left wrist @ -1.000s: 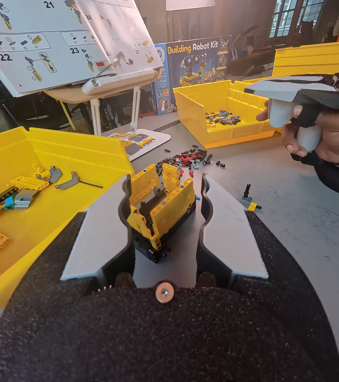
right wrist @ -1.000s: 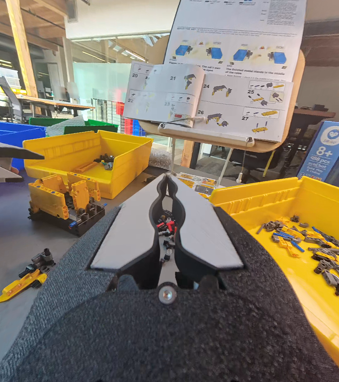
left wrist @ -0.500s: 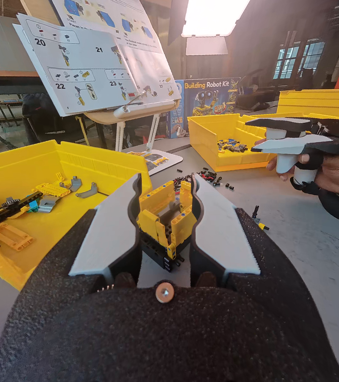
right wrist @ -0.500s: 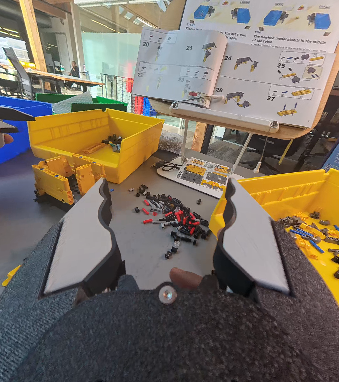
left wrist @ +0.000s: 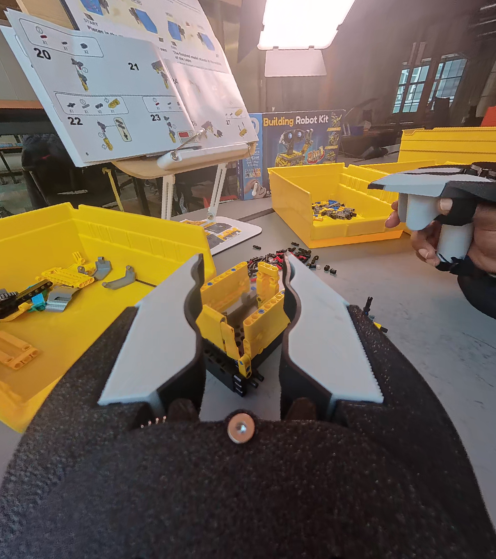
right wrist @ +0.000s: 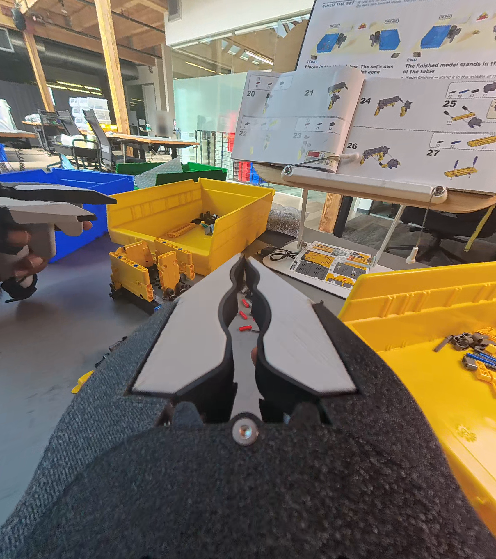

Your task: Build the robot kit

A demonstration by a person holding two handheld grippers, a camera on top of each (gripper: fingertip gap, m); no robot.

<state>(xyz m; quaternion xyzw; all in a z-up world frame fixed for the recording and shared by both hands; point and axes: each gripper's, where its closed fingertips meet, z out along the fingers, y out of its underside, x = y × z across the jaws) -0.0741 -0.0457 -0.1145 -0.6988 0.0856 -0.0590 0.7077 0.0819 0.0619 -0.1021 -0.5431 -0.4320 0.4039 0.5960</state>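
Observation:
A yellow-and-black brick model (left wrist: 240, 320) stands on the grey table (left wrist: 422, 393). My left gripper (left wrist: 242, 261) is open, and the model shows in the gap between its fingers. In the right wrist view the left gripper (right wrist: 103, 208) hovers above and to the left of the model (right wrist: 150, 272), apart from it. My right gripper (right wrist: 244, 261) is shut, its tips over a pile of small red and black pins (right wrist: 244, 314). Nothing shows between its tips. It also shows in the left wrist view (left wrist: 373, 186), held in a hand.
A yellow bin (left wrist: 59, 230) with loose parts sits left of the model, another yellow bin (left wrist: 295, 205) at the right. An instruction booklet (left wrist: 113, 90) rests on a stand behind, beside a kit box (left wrist: 295, 145). A small yellow-black piece (right wrist: 82, 381) lies on the table. A blue bin (right wrist: 89, 184) is farther off. The gap from one gripper's tips to the other's is roughly 20 cm.
The left gripper's opening has narrowed and its view has tilted up. The right gripper was shut, opened wide half a second ago, and is shut again now.

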